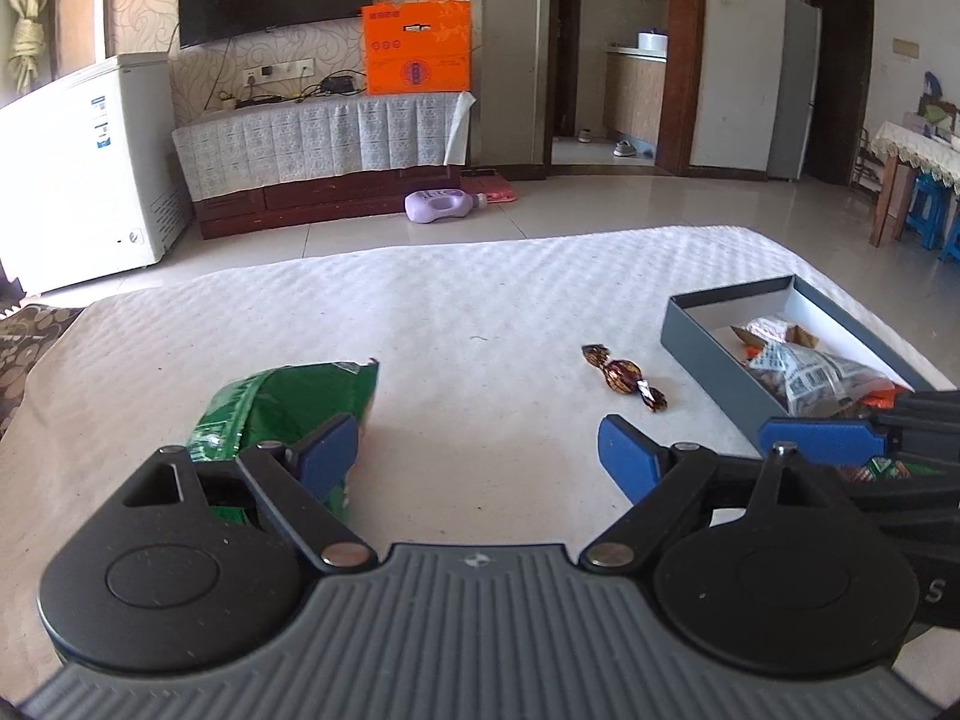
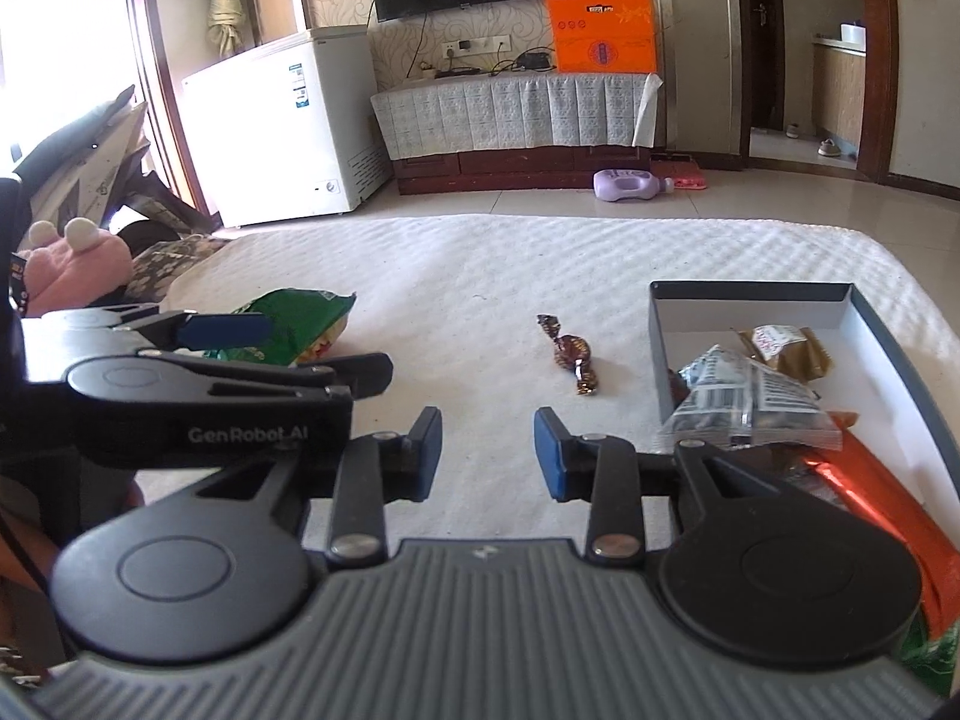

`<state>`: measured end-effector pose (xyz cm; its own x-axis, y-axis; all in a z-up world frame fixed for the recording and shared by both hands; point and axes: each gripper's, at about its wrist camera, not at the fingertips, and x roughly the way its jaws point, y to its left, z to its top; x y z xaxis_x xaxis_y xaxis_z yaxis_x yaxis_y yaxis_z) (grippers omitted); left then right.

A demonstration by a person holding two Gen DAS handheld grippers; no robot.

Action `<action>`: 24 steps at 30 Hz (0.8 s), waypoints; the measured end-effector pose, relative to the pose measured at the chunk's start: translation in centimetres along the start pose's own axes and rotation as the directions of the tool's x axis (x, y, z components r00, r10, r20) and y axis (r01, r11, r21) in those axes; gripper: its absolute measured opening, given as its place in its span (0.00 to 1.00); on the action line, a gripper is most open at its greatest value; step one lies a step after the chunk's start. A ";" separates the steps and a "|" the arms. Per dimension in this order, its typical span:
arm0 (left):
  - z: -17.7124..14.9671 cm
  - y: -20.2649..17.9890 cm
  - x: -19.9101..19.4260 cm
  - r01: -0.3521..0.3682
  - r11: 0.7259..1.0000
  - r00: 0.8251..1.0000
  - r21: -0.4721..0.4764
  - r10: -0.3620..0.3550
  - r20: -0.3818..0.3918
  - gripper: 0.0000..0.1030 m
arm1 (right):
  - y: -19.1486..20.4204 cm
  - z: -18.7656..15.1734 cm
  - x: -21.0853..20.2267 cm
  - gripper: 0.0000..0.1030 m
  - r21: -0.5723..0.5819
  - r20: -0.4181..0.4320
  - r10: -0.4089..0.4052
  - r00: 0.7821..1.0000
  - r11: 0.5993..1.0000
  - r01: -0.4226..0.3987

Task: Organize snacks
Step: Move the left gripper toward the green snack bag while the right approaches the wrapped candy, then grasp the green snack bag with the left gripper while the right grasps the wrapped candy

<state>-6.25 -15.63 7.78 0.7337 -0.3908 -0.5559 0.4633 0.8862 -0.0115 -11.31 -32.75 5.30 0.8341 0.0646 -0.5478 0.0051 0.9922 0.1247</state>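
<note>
**Snack sorting under way: two items outstanding, both grippers empty**

Left wrist view. The left gripper (image 1: 477, 450) occupies the lower centre of the frame with its jaws spread wide and nothing between them. The green snack bag (image 1: 282, 408) lies on the white table cover (image 1: 450, 300) at lower left, partly behind the left-hand finger; whether that finger touches the bag cannot be told. A brown wrapped candy (image 1: 624, 377) lies right of centre, apart from everything else. The grey box (image 1: 708, 348) sits at the right edge and already holds several packets. The right gripper (image 1: 816, 441) enters from the lower right, over the near end of the box.

Right wrist view. The right gripper (image 2: 487, 453) sits at lower centre, jaws partly apart and empty. The candy (image 2: 570, 354) lies just above it in the frame, near the line between the fingers. The box (image 2: 750, 294) fills the right side; a clear barcode packet (image 2: 750, 396) and a tan packet (image 2: 786, 345) rest inside. The left gripper (image 2: 240, 330) appears at middle left, beside the green bag (image 2: 300, 318).

Assessment. The step in hand appears to be collection of the remaining loose snacks. The next move likely calls for the left gripper to shift toward the bag and close on its edge, or for the right to advance onto the candy at its narrow waist, then carry to the box.
</note>
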 end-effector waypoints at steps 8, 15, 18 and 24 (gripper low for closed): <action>0.6 0.7 0.3 -0.010 1.000 1.000 -0.018 0.010 -0.003 0.89 | -0.1 0.3 0.3 0.41 0.016 -0.006 -0.014 1.000 1.000 0.015; 1.0 1.7 0.4 -0.031 0.998 1.000 -0.055 0.031 0.002 0.90 | 0.4 1.3 1.7 0.41 0.002 -0.036 -0.007 0.999 1.000 0.007; 1.1 2.2 0.7 -0.040 0.997 0.999 -0.066 0.040 0.000 0.90 | 0.6 1.7 3.0 0.41 0.001 -0.059 -0.003 0.998 1.000 0.003; 1.4 3.6 1.1 -0.066 0.993 0.998 -0.093 0.067 0.000 0.90 | 0.5 2.0 5.6 0.41 -0.003 -0.102 -0.020 0.995 1.000 0.020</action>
<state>-3.08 -13.18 8.33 0.7627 -0.3308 -0.5557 0.3653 0.9294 -0.0519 -5.54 -32.13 3.98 0.7731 0.0550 -0.6319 0.0205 0.9935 0.1116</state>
